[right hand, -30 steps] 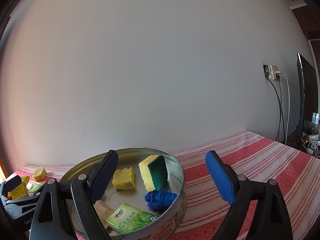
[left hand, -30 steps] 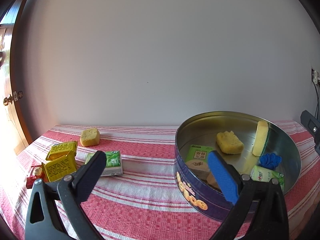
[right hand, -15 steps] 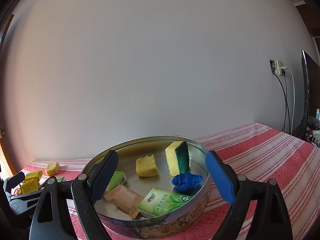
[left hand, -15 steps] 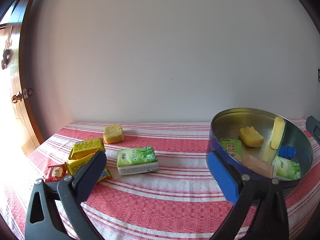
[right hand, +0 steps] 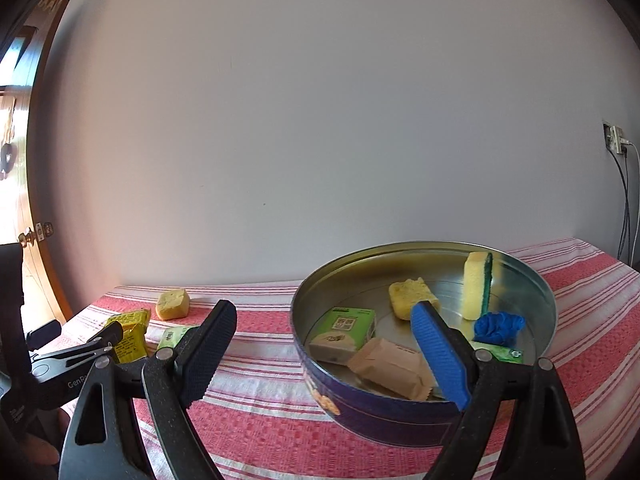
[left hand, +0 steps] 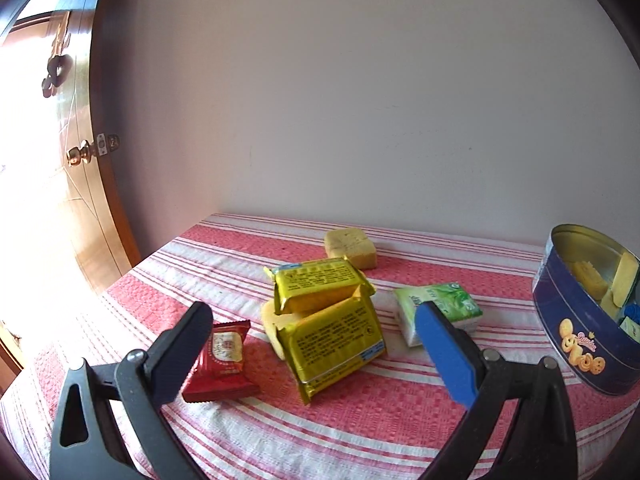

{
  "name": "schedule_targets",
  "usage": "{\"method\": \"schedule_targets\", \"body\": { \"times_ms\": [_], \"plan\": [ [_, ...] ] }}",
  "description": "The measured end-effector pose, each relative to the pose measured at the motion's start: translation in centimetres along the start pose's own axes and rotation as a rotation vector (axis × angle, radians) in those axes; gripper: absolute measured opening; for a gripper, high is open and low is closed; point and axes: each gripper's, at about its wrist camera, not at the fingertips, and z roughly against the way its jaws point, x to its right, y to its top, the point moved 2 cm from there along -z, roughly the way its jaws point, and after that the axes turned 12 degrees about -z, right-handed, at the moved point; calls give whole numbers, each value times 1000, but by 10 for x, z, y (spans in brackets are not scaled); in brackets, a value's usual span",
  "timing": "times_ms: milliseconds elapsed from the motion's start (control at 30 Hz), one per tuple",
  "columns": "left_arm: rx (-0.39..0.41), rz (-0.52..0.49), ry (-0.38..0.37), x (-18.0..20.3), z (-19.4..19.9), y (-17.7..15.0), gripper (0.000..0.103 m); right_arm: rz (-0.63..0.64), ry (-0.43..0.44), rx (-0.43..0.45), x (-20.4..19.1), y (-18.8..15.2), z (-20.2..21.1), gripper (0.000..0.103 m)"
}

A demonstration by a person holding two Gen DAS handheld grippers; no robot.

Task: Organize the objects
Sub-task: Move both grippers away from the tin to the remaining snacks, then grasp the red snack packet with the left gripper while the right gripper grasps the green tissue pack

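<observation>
Two yellow foil packets lie stacked on the red striped cloth, a red snack packet to their left and a green tissue pack to their right. A yellow sponge cube sits behind them. My left gripper hovers open just in front of this pile, nothing between its fingers. The round blue cookie tin holds a green-backed sponge, a yellow cube, a blue bundle, green packs and a tan packet. My right gripper stands open over the tin's near left rim.
A wooden door with a brass knob stands at the table's left end. The white wall runs along the far edge. A wall socket with cables is at the right. The left gripper's body shows at the right wrist view's left edge.
Both grippers have swung left across the table. The tin slid from the centre to the right edge of the left wrist view, and the packet pile came in front of the left gripper. Jaws unchanged.
</observation>
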Motion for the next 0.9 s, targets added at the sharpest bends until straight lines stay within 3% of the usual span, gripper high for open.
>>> {"method": "schedule_targets", "body": {
  "times_ms": [267,467,700,900],
  "plan": [
    [-104,43,58,-60,-27,-12,102,47,43,-109,-50,-18,-31,91],
    [-231,169,13,-94,-52,-29,102,66,82,-261,-83,-31,-69,91],
    [-358,172,-33,-89,-75,-42,102,93,51,-472,-105,-52,-122,91],
    [-418,112,-36,-77,-87,-41,102,93,13,-569,-115,-63,-150,91]
  ]
}}
